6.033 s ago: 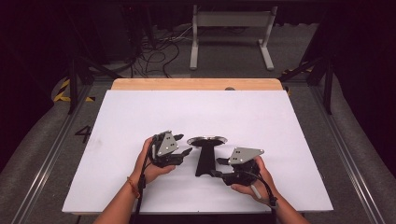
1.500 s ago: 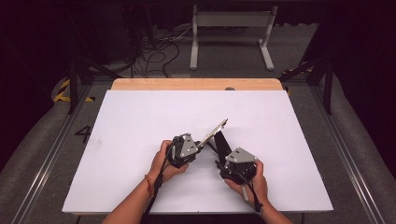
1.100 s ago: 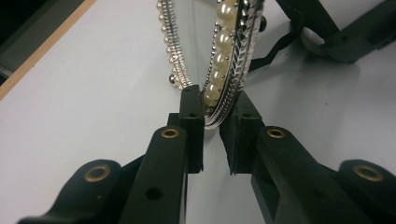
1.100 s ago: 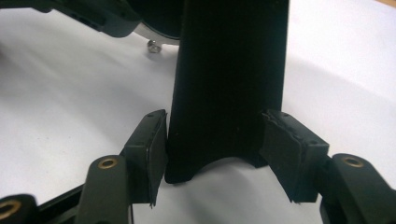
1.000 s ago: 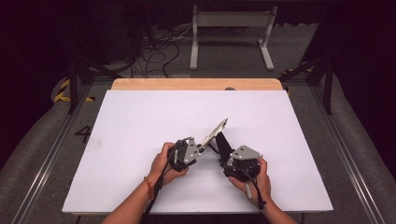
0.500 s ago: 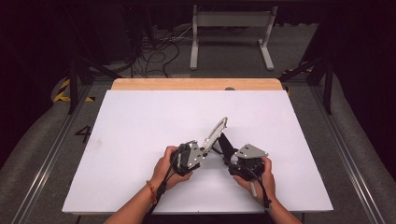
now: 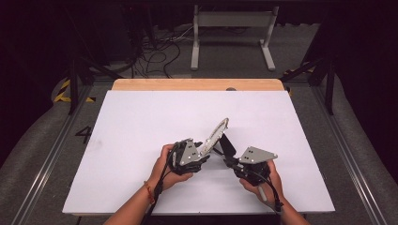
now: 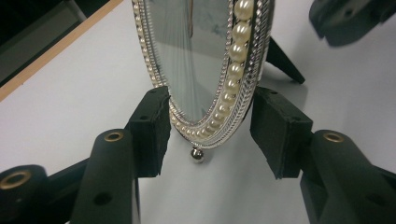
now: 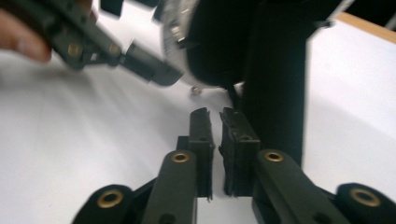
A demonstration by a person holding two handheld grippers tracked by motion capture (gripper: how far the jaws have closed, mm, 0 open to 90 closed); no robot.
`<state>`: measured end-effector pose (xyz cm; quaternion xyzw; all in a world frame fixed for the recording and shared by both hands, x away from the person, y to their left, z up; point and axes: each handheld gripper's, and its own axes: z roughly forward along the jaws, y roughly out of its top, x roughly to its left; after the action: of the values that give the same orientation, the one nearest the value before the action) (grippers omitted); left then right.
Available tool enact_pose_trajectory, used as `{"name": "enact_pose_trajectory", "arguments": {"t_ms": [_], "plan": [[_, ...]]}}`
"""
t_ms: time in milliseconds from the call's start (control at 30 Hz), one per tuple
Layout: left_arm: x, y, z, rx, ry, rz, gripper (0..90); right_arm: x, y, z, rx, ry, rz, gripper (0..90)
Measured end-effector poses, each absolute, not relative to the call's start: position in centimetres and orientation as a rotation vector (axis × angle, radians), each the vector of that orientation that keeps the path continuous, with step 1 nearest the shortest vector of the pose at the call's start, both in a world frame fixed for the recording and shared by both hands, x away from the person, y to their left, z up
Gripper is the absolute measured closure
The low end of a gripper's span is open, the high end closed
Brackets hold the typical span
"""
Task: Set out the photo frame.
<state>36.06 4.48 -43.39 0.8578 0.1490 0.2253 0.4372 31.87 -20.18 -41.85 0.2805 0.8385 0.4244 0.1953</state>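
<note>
An oval mirror [image 7: 216,132] with a pearl and silver rim stands tilted on the white table [image 7: 141,122], propped by its black back stand [image 7: 228,144]. My left gripper [image 7: 202,157] straddles the mirror's lower rim [image 8: 205,56]. Its jaws have just been opening, and the right pad [image 8: 275,130] stands clear of the rim. A small silver ball foot [image 8: 197,154] rests on the table below it. My right gripper [image 7: 231,162] sits just behind the stand [image 9: 275,84]. Its jaws [image 9: 215,114] have just been closing, with nothing between them.
A wooden strip [image 7: 197,84] edges the table's far side. Beyond it, on the dark floor, are cables [image 7: 159,51] and a grey metal frame [image 7: 232,28]. White tabletop spreads on every side of the mirror.
The left jaws have let go of the mirror's rim and stand apart. My right gripper has drawn back to the right, lifted a little, and shut. The mirror stays propped on its stand.
</note>
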Motion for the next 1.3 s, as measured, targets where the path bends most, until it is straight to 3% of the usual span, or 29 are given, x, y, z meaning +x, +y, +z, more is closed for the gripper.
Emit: {"name": "enact_pose_trajectory", "arguments": {"t_ms": [233,300,567,1300], "plan": [[35.6,3.9,-43.2,2.125,0.374,0.596,38.3,32.1,-19.6,-42.9,0.773,2.406,1.151,84.2],[35.7,3.8,-43.5,2.134,0.386,0.594,40.5,32.1,-19.4,-43.1,0.779,2.412,1.147,84.0],[35.7,3.2,-44.1,2.152,0.391,0.603,74.2,32.4,-18.9,-44.3,0.804,2.412,1.101,84.3],[35.0,2.6,-43.8,2.194,0.389,0.676,77.3,33.2,-19.6,-45.0,0.886,2.36,1.102,86.4]]}}
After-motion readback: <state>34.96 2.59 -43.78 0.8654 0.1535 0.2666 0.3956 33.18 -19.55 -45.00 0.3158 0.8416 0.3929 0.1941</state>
